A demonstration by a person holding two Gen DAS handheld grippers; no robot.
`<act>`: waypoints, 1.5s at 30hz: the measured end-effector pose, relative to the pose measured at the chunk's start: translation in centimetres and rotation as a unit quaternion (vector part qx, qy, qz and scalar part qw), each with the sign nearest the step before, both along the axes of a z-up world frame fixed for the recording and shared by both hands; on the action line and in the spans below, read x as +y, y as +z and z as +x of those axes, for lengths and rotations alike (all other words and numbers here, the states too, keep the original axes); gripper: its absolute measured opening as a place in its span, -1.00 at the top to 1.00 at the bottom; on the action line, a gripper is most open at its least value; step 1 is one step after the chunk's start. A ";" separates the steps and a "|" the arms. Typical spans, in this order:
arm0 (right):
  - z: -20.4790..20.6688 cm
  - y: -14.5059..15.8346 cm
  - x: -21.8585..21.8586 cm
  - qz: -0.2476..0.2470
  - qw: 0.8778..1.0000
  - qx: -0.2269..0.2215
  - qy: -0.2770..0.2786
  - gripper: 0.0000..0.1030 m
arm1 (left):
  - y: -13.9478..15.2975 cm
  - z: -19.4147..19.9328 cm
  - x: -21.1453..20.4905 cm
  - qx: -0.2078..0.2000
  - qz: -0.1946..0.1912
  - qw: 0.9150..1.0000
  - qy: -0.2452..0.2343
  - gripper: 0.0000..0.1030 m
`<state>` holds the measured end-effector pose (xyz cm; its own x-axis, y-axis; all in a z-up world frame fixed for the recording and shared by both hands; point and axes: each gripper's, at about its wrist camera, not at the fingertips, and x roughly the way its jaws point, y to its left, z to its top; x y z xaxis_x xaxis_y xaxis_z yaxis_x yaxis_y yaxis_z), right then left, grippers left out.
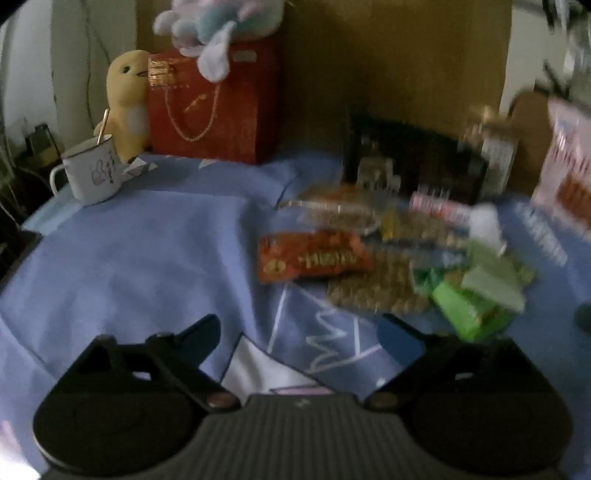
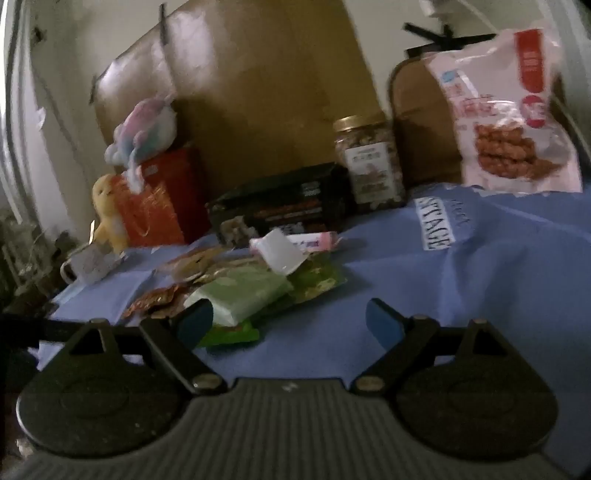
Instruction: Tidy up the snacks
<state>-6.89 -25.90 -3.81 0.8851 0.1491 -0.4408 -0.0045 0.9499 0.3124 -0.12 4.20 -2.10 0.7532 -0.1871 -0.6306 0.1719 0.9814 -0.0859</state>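
We hold both grippers over a blue cloth (image 2: pixel 480 280) that covers the table. Our left gripper (image 1: pixel 301 334) has its jaws spread wide with nothing between them but cloth. Our right gripper (image 2: pixel 290 321) is just as wide and grips nothing; its left pad (image 2: pixel 194 323) overlaps the near corner of the snack pile (image 2: pixel 243 284) in the view, and we cannot tell whether it touches.

The snacks lie heaped in the middle of the cloth. We count one orange packet (image 1: pixel 314 256) at the pile's left edge, one pale green pack (image 2: pixel 240 295) on top, one bright green pack (image 1: pixel 469 310) under it, one pink tube (image 2: pixel 314 240) at the back and one white cup (image 2: pixel 277 254). The clear bags of brown bits are too blurred to count.

Along the back edge, against a cardboard sheet (image 2: pixel 266 92), stand one black box (image 2: pixel 280 203), one jar (image 2: pixel 365 162) and one big pink bag (image 2: pixel 517 122). At the back left corner we see one red gift bag (image 1: pixel 218 107), one yellow plush (image 1: pixel 125 99), one pastel plush (image 1: pixel 218 26) on top of the bag, and one mug (image 1: pixel 92 173) with a spoon in it.

Open cloth lies left of the pile, between it and the mug, and to the right in front of the pink bag. The table's left edge drops off just beyond the mug.
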 end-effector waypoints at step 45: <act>22.4 5.5 1.6 -0.064 0.993 0.002 0.099 0.22 | 6.7 22.7 -7.3 0.004 -0.163 0.982 -0.095 0.38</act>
